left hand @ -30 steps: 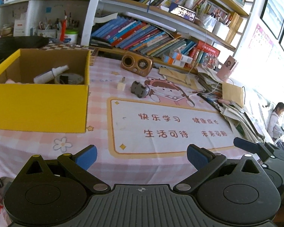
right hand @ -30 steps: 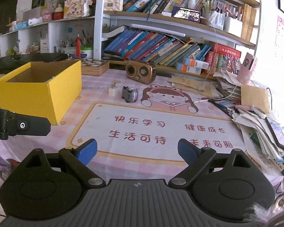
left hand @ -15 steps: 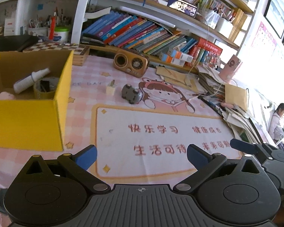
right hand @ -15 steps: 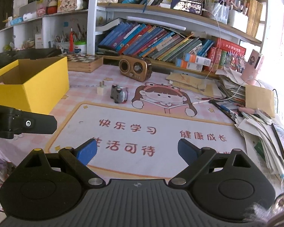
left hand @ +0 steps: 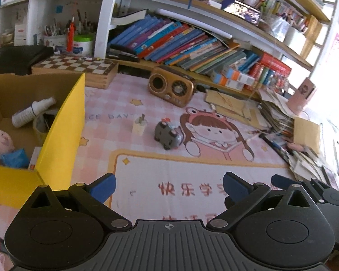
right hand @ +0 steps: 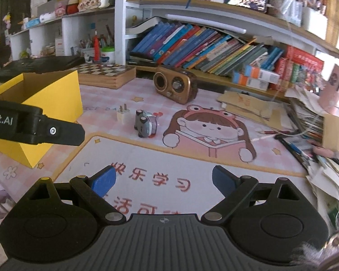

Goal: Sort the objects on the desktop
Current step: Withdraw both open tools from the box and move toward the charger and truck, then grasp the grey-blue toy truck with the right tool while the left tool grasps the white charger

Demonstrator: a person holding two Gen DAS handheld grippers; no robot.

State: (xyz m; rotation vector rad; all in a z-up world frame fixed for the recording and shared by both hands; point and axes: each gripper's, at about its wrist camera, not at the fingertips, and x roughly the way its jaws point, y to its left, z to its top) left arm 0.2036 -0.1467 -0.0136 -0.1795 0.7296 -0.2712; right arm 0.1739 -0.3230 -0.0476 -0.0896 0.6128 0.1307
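A small grey toy lies on the pink cartoon desk mat, with a cream plug adapter just left of it. Behind them stands a brown retro radio. The yellow box at the left holds a white spray bottle, a tape roll, a pink plush and a blue item. My left gripper is open and empty, short of the toy. My right gripper is open and empty too; part of the left gripper crosses its view at the left.
A wooden chessboard box sits behind the yellow box. Slanted books fill the shelf at the back. Piles of papers, pens and envelopes crowd the mat's right side.
Both grippers have moved forward over the mat toward the toy and adapter, which look larger and nearer. The yellow box has slid toward the left edge of both views. Jaws stayed open.
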